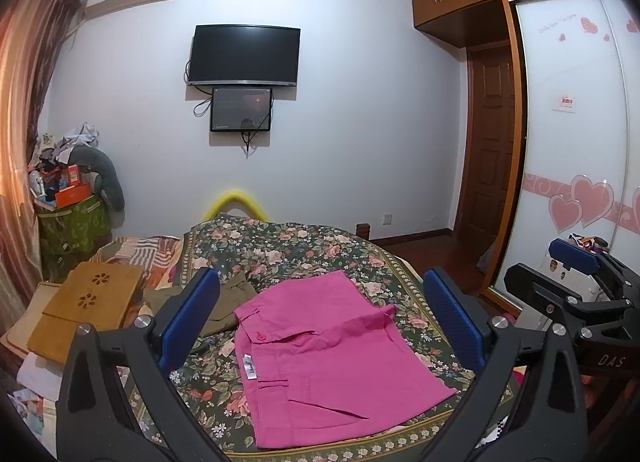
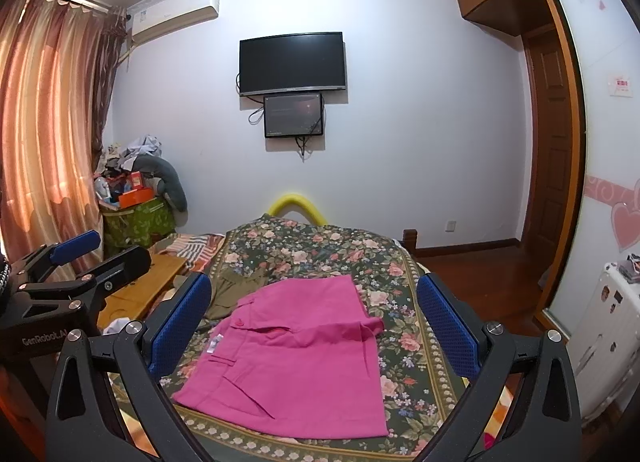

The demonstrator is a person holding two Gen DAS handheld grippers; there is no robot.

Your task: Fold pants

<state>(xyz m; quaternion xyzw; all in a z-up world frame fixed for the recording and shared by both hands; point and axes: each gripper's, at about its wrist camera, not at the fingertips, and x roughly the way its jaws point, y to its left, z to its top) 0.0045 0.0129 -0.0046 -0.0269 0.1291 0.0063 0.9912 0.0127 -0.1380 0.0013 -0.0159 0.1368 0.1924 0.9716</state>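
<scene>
Both tongs hang wide and empty, left gripper (image 1: 320, 326) and right gripper (image 2: 314, 326), pink pants (image 1: 320, 362) flat below and ahead, equally near both.

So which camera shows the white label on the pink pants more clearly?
The left wrist view. There the white label lies near the camera on the pink pants, with dark print visible. In the right wrist view the label is smaller, slanted and blurred, with the print unreadable.
</scene>
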